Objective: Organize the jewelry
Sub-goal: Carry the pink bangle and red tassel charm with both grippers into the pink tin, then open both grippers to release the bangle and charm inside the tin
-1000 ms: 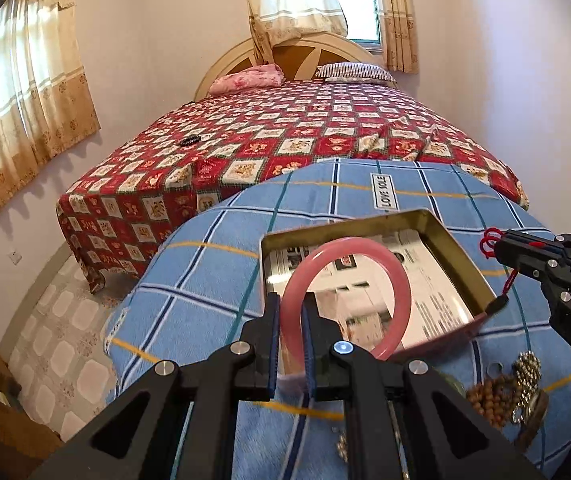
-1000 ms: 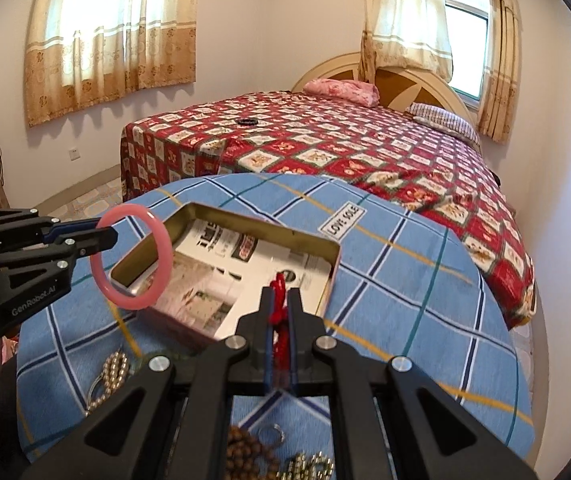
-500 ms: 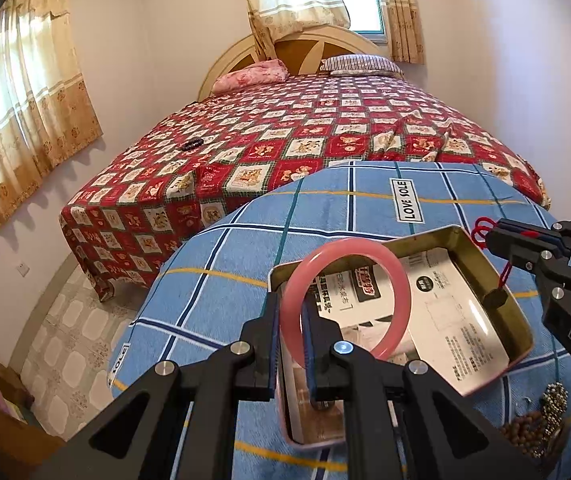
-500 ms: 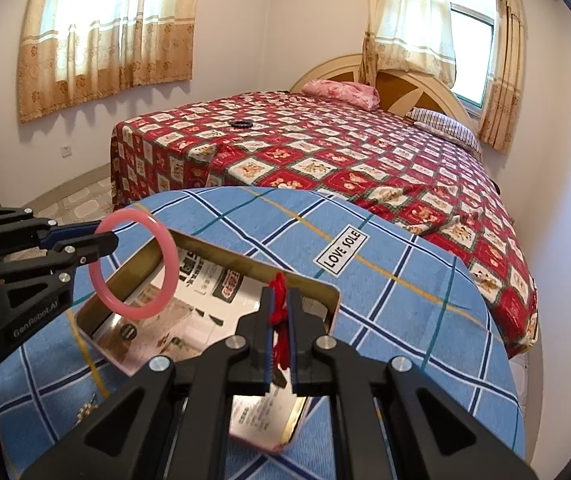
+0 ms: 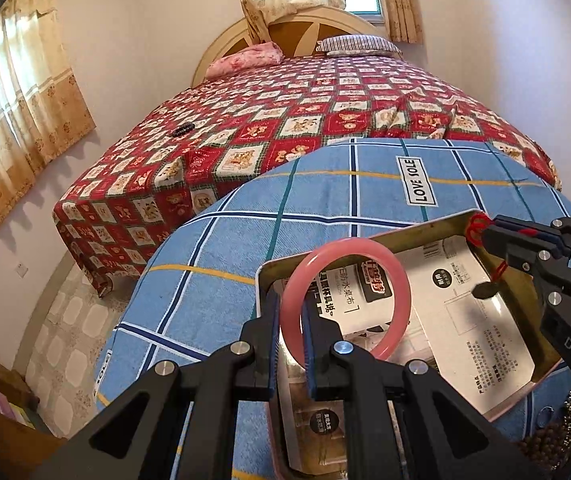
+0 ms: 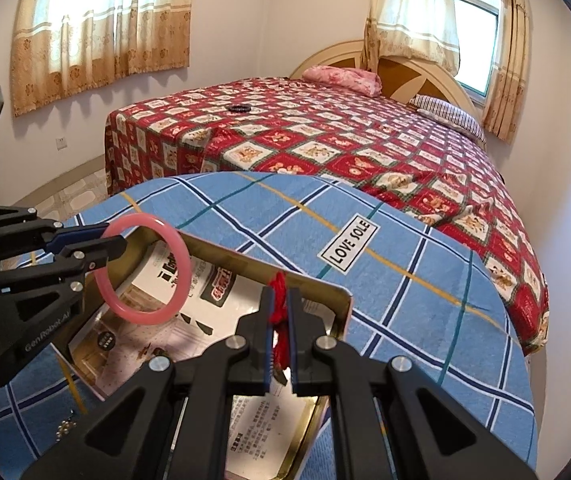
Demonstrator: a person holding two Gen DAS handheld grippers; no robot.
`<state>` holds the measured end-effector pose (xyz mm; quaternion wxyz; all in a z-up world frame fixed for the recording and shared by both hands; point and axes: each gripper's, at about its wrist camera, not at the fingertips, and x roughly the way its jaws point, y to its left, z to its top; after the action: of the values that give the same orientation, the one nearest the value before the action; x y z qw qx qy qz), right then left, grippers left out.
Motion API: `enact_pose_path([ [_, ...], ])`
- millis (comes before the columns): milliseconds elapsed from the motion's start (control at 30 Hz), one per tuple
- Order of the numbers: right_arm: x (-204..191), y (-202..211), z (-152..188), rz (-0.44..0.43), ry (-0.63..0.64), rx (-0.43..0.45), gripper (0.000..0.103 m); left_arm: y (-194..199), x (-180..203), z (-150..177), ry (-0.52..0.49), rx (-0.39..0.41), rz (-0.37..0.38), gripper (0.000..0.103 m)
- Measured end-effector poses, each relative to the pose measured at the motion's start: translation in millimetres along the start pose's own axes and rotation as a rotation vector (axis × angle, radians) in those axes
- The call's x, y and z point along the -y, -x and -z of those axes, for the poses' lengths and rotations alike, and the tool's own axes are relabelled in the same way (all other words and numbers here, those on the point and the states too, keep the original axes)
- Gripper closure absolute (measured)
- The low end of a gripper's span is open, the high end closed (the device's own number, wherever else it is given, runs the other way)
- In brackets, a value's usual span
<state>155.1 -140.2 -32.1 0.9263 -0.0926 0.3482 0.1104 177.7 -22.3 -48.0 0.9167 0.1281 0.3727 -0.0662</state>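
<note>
Bangle (image 5: 345, 304), smooth glossy pink, sits pinched in the left claw (image 5: 290, 344); right claw (image 6: 281, 344) clamps a red knotted cord (image 6: 279, 304).

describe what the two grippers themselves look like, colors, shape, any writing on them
Both are matte black plastic with angular triangular cut-outs, silver round bolt heads and blue pads lining the finger faces. The left gripper carries white "GenRobot.AI" lettering on its side; the right gripper shows "DAS" in pale letters. No cables or sleeves are visible.
</note>
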Motion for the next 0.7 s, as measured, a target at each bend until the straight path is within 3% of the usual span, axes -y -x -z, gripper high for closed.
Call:
enact_pose_path([
  [700,0,-11,6,0.015,0.013,-0.028,0.095,-15,8,3,-0.025,-0.030,0.002,0.092],
])
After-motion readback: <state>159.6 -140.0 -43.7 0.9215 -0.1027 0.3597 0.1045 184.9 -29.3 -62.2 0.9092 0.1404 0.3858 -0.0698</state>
